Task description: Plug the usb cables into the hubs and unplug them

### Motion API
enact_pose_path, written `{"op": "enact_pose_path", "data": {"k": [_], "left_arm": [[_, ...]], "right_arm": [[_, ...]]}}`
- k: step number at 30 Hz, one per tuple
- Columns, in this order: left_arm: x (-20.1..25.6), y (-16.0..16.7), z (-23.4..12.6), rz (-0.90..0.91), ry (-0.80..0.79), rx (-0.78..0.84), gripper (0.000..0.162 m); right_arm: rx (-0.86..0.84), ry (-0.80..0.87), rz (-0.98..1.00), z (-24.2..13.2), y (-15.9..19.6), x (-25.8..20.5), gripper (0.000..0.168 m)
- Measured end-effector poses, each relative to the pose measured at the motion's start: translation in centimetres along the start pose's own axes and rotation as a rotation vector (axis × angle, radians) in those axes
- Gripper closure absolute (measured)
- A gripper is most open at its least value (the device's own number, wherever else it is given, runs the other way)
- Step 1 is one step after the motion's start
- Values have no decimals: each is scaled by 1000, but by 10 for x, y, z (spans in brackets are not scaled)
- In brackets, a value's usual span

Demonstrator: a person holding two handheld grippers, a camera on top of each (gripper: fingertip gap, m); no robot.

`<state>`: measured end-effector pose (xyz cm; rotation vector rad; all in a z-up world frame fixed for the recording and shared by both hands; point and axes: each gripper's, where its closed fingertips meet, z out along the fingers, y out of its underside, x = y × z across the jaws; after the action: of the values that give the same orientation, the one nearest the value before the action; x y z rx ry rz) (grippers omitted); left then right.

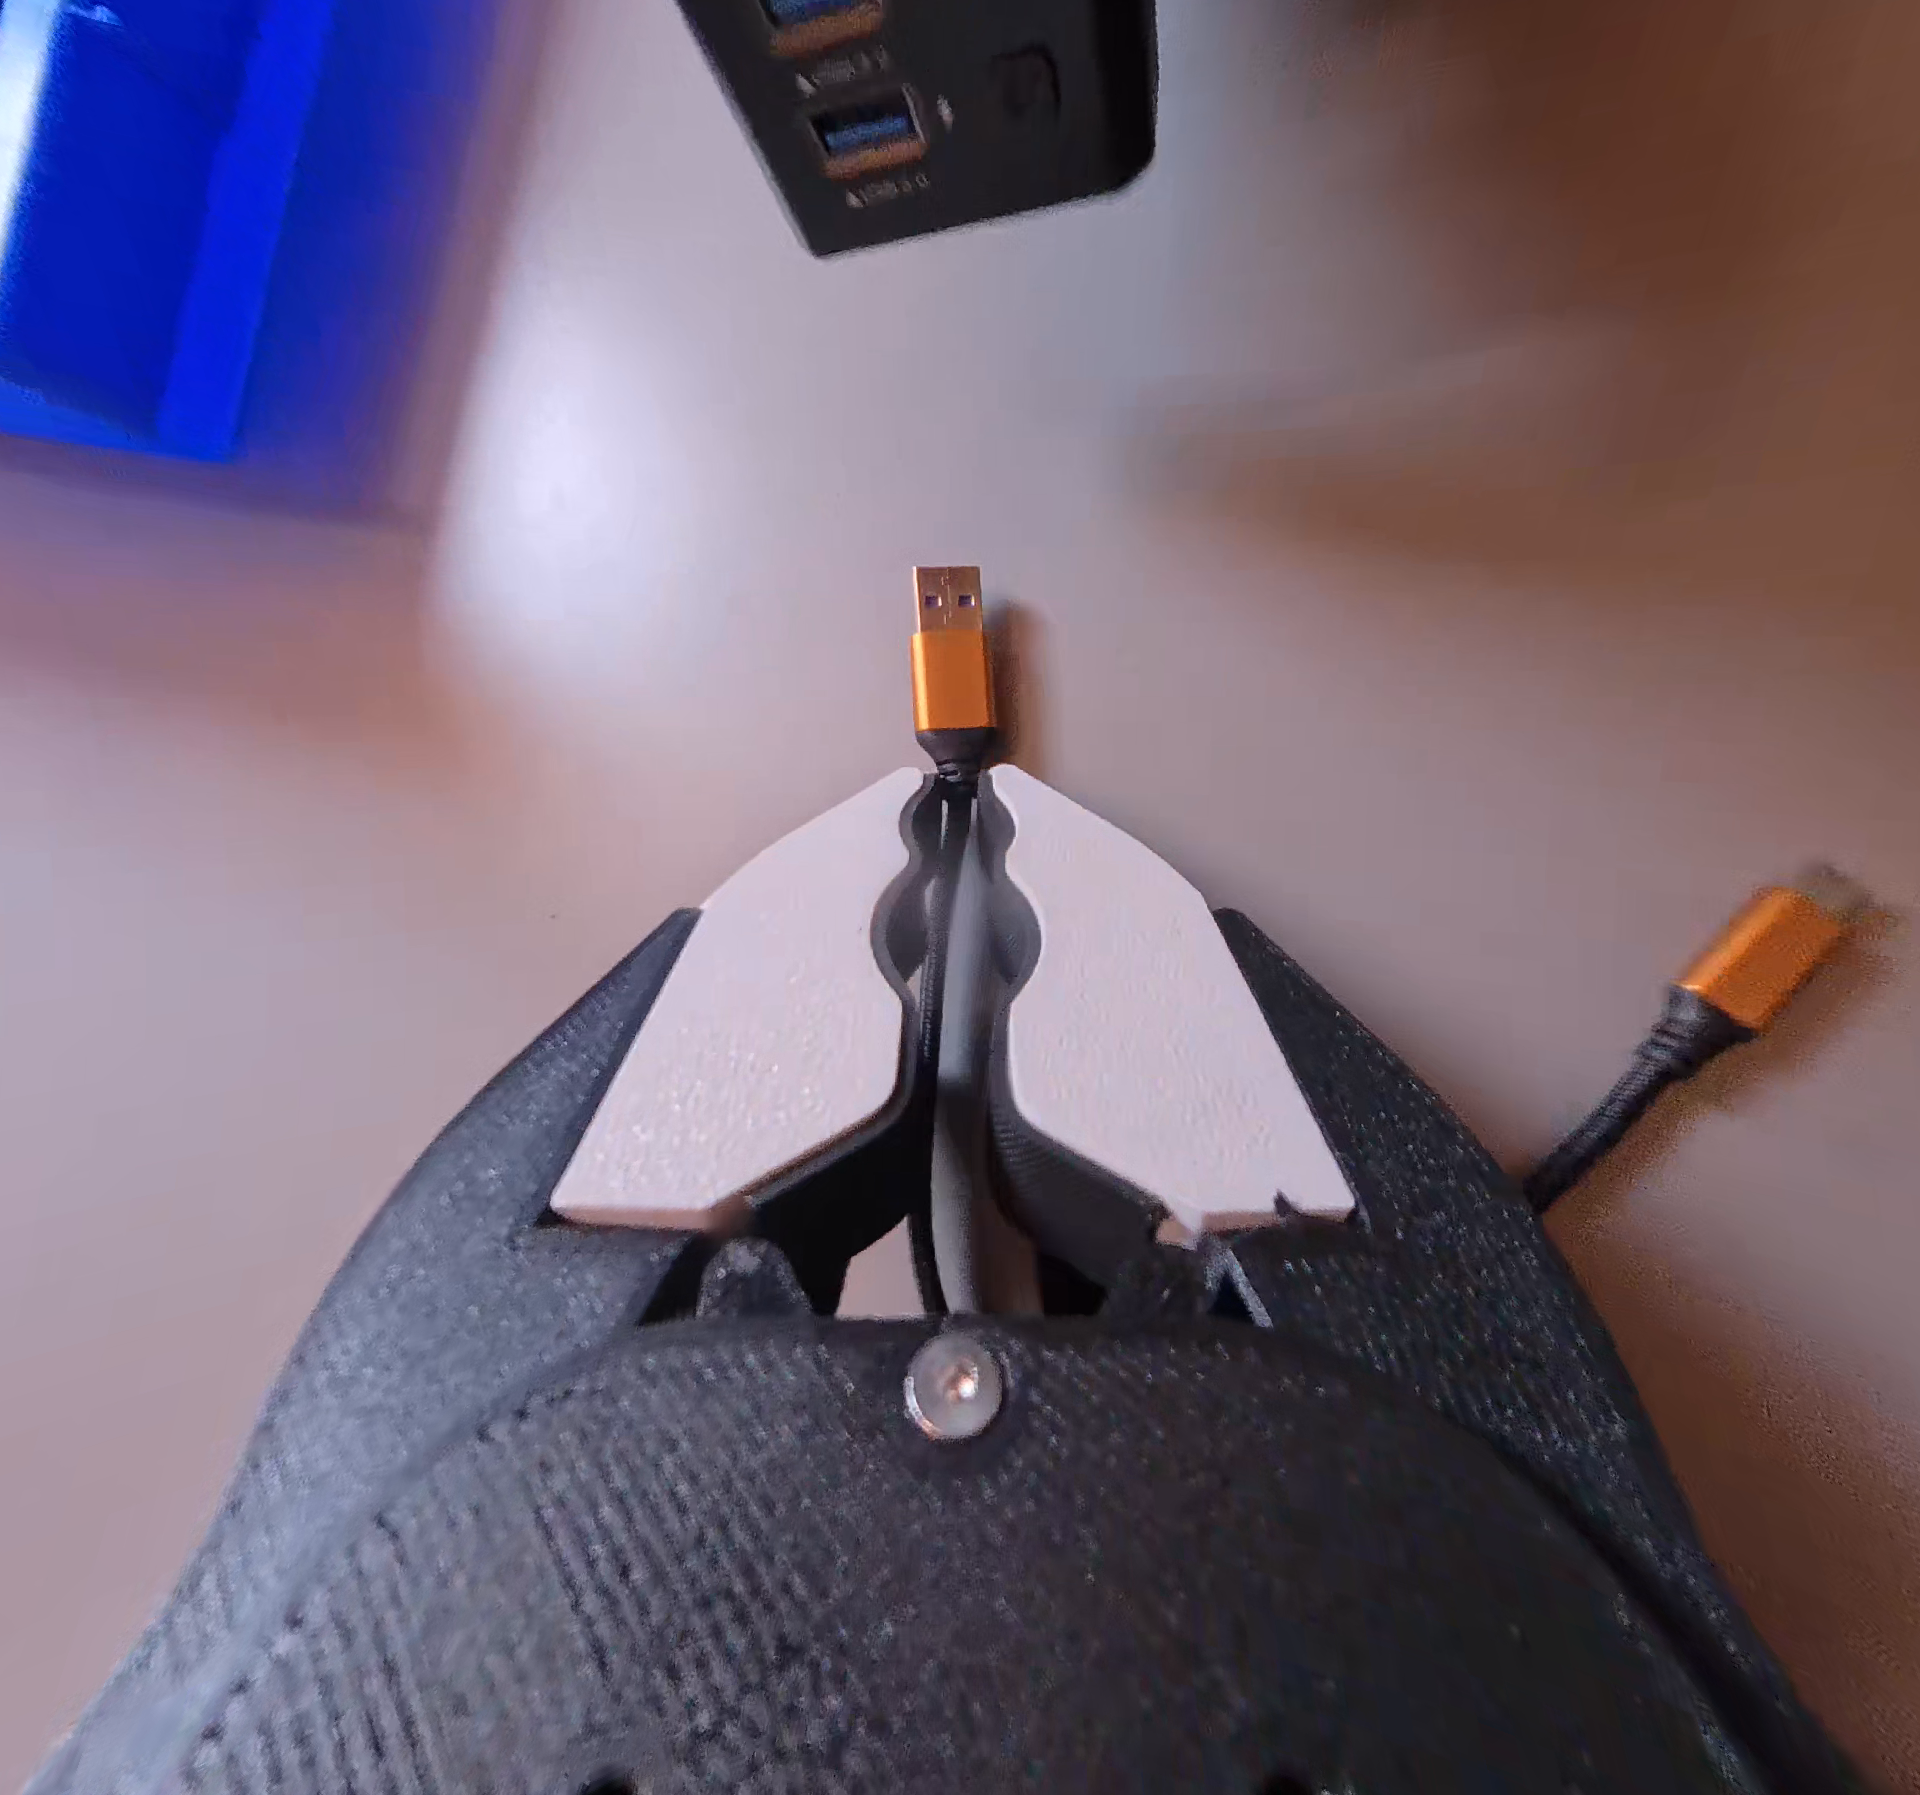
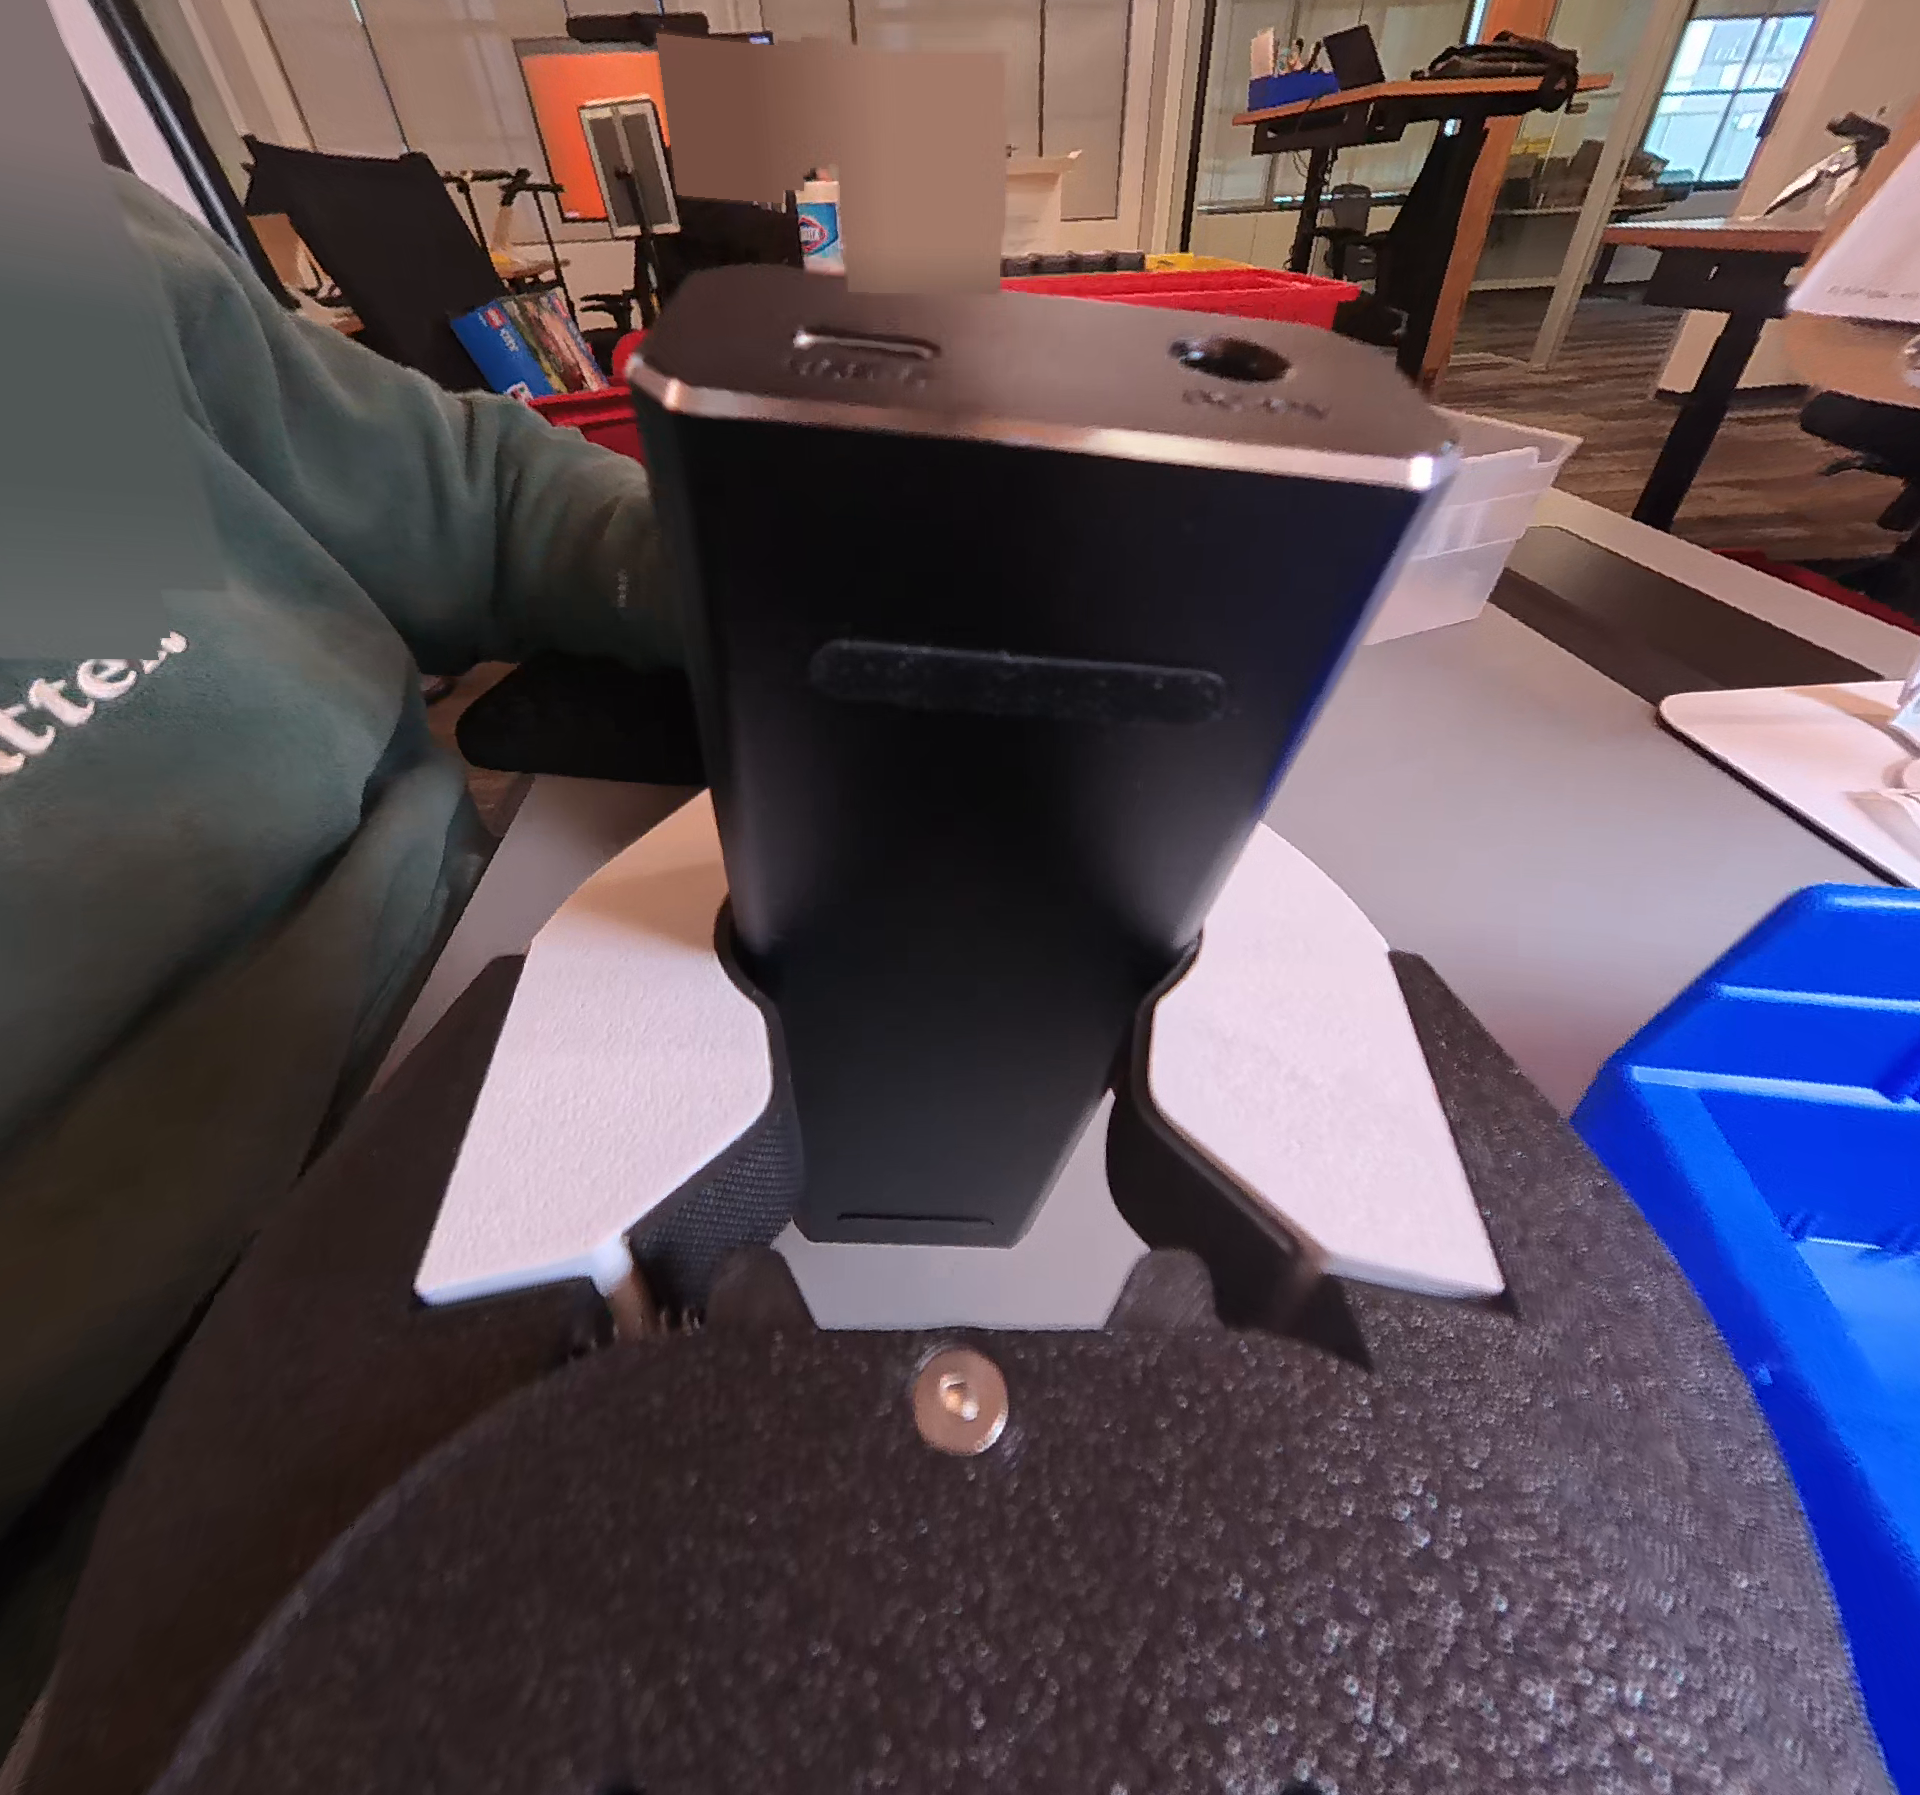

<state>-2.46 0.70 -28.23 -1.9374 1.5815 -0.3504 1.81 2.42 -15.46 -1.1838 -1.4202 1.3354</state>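
Observation:
My left gripper (image 1: 956,777) is shut on a black braided USB cable just behind its orange plug (image 1: 950,670); the metal tip points forward over the table. The black USB hub (image 1: 914,52) is ahead at the top of the left wrist view, held off the table, with two blue ports facing me. A gap lies between plug and hub. My right gripper (image 2: 961,945) is shut on that black hub (image 2: 997,706) and holds it upright; I see its back and top end. A second orange plug (image 1: 1761,966) on a black cable lies on the table at the right.
A blue bin (image 1: 197,166) stands at the left of the left wrist view and shows at the lower right of the right wrist view (image 2: 1787,1174). A person in a green sweatshirt (image 2: 208,758) sits to the left. A clear plastic box (image 2: 1475,540) and a white tray (image 2: 1797,758) are on the grey table (image 2: 1455,810). Spacing between my two grippers at the tips: around 15 centimeters.

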Motion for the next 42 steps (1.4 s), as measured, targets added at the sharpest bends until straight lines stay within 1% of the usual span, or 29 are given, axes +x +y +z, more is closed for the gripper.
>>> {"op": "enact_pose_path", "data": {"k": [3, 6, 8, 13, 20, 24, 30, 33, 36, 39, 42], "left_arm": [[-2, -23, -29, -144, 94, 172, 155], [-2, -52, -68, -181, 149, 317, 156], [3, -67, -83, -174, 178, 357, 156], [10, -75, -83, -131, 207, 284, 156], [10, -65, -71, -128, 251, 136, 156], [10, -62, -71, -102, 263, 51, 156], [7, -67, -74, -25, 217, -60, 156], [6, -77, -79, -1, 204, -42, 156], [2, -90, -83, -23, 190, 53, 156], [2, -93, -83, -23, 184, 89, 156], [5, -91, -79, -45, 191, 97, 156]], "right_arm": [[-30, -39, -54, 3, 6, -10, 95], [-58, -94, -89, 13, 11, -21, 96], [-90, -116, -111, 21, 15, -26, 96], [-181, -129, -173, 37, 28, -36, 96], [-319, -89, -280, 41, 46, -35, 96], [-393, -46, -341, 40, 54, -30, 96], [-388, -31, -324, 38, 51, -29, 96], [-391, -10, -319, 34, 51, -25, 96], [-339, -5, -282, 30, 44, -24, 97], [-328, -1, -286, 29, 44, -23, 97], [-282, -4, -258, 31, 39, -25, 97]]}}
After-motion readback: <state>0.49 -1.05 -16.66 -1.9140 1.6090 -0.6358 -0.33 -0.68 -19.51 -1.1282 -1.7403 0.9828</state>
